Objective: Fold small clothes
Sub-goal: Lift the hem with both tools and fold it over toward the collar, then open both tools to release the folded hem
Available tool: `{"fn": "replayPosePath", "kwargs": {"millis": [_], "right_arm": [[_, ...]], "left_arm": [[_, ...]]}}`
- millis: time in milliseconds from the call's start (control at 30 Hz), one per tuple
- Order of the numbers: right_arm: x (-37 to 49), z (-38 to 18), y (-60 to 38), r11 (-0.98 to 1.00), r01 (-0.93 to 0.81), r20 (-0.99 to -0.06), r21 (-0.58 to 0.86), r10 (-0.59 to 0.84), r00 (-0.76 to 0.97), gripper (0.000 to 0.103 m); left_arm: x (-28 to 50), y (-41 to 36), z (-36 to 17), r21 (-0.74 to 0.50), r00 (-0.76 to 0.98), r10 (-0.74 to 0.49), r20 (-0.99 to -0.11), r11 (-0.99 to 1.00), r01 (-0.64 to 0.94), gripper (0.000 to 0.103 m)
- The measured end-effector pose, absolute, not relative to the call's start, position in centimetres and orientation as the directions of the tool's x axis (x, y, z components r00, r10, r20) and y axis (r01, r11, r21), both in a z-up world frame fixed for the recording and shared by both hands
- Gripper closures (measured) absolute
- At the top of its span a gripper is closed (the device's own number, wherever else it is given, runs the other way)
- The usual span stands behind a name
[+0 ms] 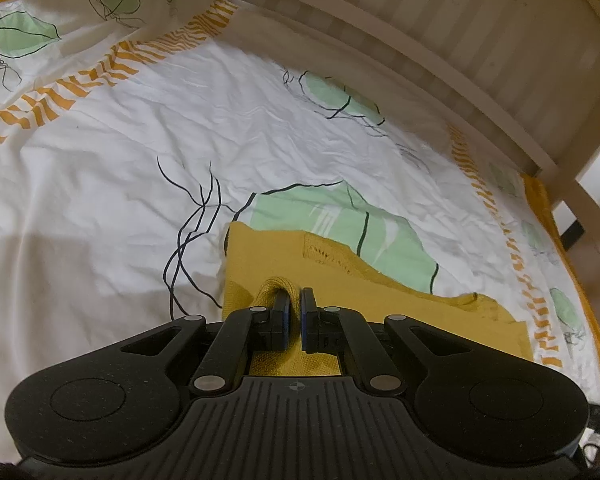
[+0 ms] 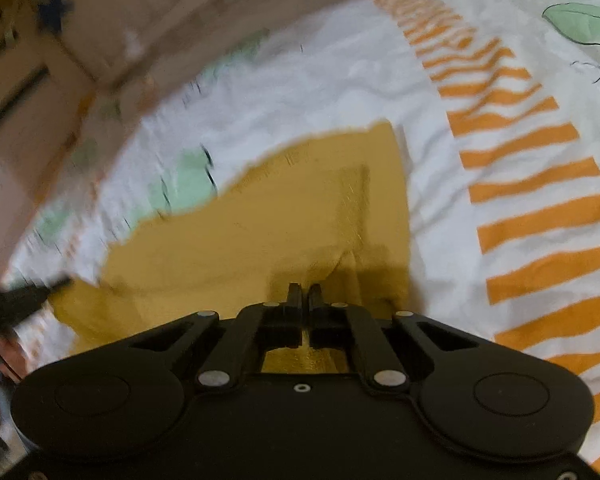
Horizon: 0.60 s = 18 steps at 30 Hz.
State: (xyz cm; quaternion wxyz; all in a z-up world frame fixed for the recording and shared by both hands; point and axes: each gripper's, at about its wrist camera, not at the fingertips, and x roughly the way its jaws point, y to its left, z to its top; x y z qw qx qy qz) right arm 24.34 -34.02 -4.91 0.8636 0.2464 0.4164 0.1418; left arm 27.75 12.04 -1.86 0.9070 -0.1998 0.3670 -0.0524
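We see the left hand-held gripper pinching a bunched fold of the mustard knit garment, which lies at lower centre on the bed's patterned duvet. The right hand-held gripper is pressed together on the garment's cloth in a blurred view. A slatted headboard curves across the upper right.

One mustard knit garment, one patterned bedsheet, one headboard, two tools.

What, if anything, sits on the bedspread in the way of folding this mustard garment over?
Nothing visible. The left gripper already pinches the mustard garment, and the bedspread around it shows only its own print. The right view is blurred.
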Motion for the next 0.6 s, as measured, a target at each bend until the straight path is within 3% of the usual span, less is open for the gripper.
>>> {"fn": "replayPosePath", "kwargs": {"millis": [233,400,600], "right_arm": [[23.6,-1.3,-36.6,0.775,-0.015,-0.500,0.632,0.422,0.756,0.094],[25.2,-1.1,-37.6,0.763,0.028,-0.502,0.646,0.396,0.769,0.094],[28.3,-3.9,-37.3,0.783,0.094,-0.576,0.615,0.364,0.732,0.094]], "left_arm": [[27.1,11.8,-0.3,-0.460,0.750,-0.297,-0.591,0.888,-0.011,0.099],[28.1,11.4,-0.3,-0.446,0.755,-0.286,-0.590,0.895,-0.009,0.099],[30.2,11.6,-2.0,-0.430,0.738,-0.272,-0.618,0.902,-0.028,0.098]]}}
